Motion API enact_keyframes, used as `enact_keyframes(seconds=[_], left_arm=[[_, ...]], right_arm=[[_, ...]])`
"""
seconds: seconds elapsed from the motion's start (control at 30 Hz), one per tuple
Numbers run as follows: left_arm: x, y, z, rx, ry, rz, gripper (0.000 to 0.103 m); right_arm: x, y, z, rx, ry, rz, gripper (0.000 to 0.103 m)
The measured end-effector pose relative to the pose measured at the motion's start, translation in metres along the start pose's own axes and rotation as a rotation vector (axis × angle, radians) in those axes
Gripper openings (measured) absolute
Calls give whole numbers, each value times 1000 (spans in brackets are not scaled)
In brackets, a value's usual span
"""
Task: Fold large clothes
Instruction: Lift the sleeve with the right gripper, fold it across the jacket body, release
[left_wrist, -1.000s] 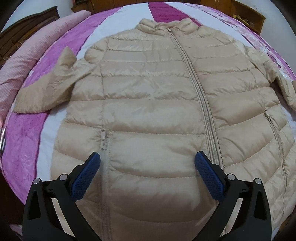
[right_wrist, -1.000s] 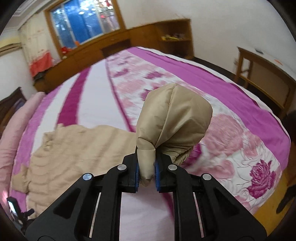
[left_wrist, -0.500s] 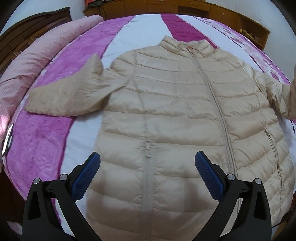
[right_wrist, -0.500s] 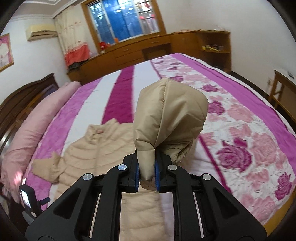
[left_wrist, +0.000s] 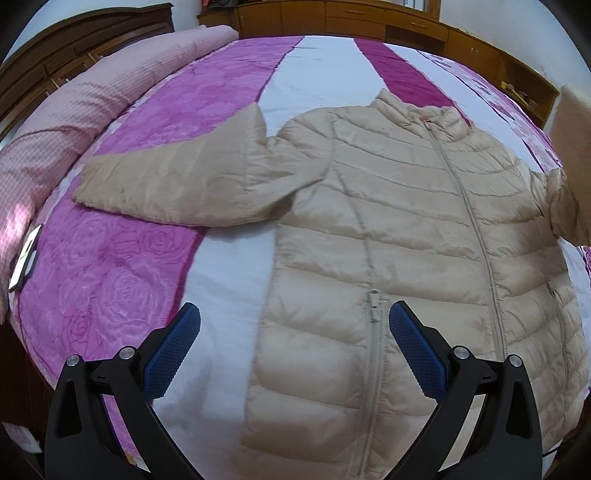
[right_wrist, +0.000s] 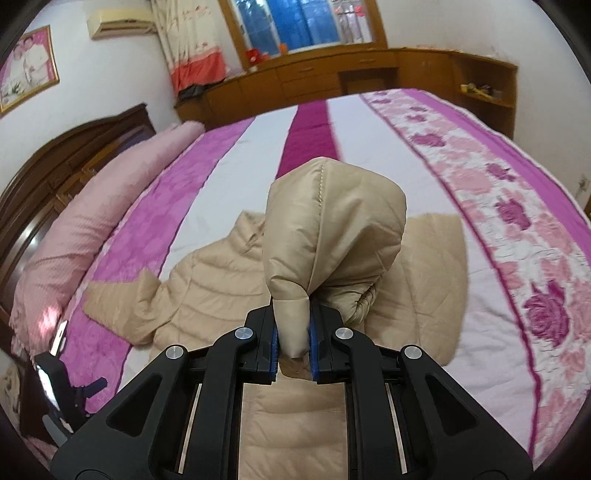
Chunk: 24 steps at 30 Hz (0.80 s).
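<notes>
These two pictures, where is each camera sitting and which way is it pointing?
Left wrist: sits on the left gripper, looking down at the beige jacket spread on the bed; its open blue pads show.
Right wrist: sits on the right gripper, looking across the bed toward the window; its jaws pinch a sleeve.
Shared: the jacket, the bed and the pink bolster.
</notes>
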<state>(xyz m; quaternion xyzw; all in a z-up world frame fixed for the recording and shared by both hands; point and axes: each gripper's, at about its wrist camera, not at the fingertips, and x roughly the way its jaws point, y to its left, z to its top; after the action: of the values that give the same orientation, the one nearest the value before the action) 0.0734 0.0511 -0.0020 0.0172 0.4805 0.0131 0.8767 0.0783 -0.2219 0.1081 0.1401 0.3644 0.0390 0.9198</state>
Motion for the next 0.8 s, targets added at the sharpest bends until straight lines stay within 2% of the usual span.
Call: enact_keyframes(seconds=[0.37, 0.47, 0.57, 0.67, 0.73, 0.8], left_arm=[[10, 20, 9, -24, -1, 17, 98], [14, 22, 12, -35, -3, 15, 98], [17, 22, 16, -33, -5, 18, 98], [19, 20, 19, -27, -8, 19, 98], [18, 18, 21, -23, -13, 17, 98], [18, 16, 23, -18, -19, 14, 98]], right_arm=[[113, 42, -31, 4, 164, 34, 13], [138, 50, -38, 0, 190, 43, 15], [157, 59, -42, -7, 202, 50, 21], [168, 63, -45, 1, 200, 65, 42], [168, 64, -46, 19, 195, 88, 61], [159, 63, -46, 16, 185, 94, 65]])
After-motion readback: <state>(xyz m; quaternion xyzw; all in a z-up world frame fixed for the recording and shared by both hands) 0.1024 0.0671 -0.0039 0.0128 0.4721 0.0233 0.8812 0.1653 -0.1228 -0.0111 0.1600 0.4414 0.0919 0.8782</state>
